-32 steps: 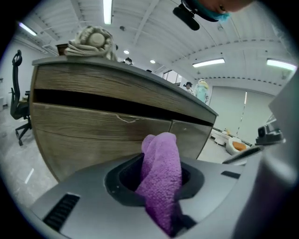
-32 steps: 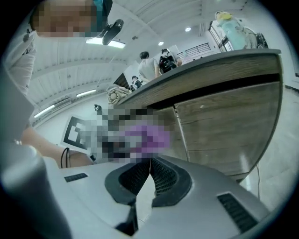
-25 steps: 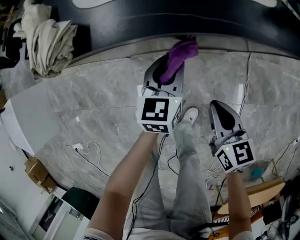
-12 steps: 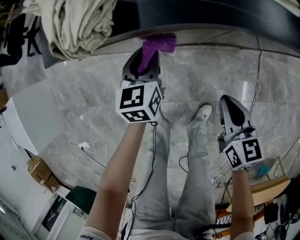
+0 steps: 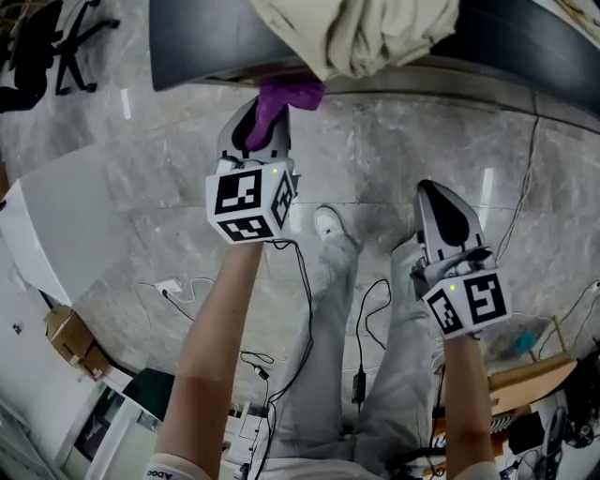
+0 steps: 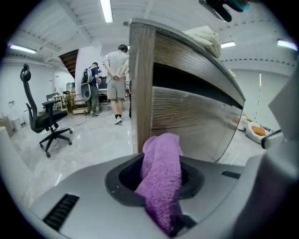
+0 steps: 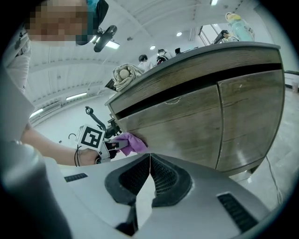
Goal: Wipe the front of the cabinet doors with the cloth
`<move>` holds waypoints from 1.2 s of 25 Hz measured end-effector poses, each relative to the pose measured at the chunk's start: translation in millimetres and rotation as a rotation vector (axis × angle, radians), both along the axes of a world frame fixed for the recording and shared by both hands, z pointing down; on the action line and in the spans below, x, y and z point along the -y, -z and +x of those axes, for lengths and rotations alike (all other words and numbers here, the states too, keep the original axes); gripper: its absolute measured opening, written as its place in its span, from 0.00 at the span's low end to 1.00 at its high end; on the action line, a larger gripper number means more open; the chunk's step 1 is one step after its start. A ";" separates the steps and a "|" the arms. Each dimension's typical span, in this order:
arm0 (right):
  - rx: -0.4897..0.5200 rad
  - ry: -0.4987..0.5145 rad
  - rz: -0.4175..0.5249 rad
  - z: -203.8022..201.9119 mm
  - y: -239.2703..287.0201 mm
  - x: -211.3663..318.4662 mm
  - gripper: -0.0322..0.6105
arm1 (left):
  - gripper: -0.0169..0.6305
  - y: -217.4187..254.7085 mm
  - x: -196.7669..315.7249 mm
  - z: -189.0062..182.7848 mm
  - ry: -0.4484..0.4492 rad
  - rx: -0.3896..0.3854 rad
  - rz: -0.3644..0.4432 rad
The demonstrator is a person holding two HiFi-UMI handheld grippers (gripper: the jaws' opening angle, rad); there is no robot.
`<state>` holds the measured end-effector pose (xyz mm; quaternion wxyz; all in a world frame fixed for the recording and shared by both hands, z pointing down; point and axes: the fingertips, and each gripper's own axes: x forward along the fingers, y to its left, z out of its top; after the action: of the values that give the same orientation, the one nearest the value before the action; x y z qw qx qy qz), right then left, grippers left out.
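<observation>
Left gripper: the left gripper has its jaws clenched on the purple cloth, which is bunched between them and sticks out past their tips. It is held up at the cabinet's left end.
Cloth: in the left gripper view the purple cloth rises out of the jaws, its free end against the lower door front, just beside the cabinet's wooden corner edge.
Cloth from the other side: in the right gripper view the cloth lies on the left door, below the dark gap under the top. The left gripper is behind it.
Right gripper: the right gripper has its jaws pressed together with nothing between them. It is held low, well apart from the cabinet front.
Cabinet: wood-grain doors, with a second door to the right and a dark top.
On top: a beige bundle of fabric lies on the cabinet top.
Floor: grey marble floor with loose cables; the person's shoe is between the two grippers.
Background: an office chair and standing people are well away to the left.
</observation>
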<state>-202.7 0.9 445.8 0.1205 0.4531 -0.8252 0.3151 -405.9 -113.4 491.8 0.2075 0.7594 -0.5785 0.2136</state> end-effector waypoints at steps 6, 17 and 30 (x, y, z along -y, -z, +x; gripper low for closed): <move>0.009 0.044 -0.011 0.8 -3.5 3.9 0.09 | 0.18 5.8 -19.2 -11.9 0.105 -0.055 0.005; -0.006 0.121 -0.072 114.6 -25.9 -38.8 0.09 | 0.18 -34.0 -45.2 181.8 0.002 -0.150 -0.030; -0.014 -0.100 -0.112 235.8 -63.9 -29.4 0.09 | 0.18 -74.5 5.6 330.5 -0.207 -0.145 -0.084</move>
<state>33.1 30.3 509.6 0.1357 0.4883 -0.7818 0.3633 -75.4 -118.9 566.4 0.2571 0.8193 -0.4709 0.2023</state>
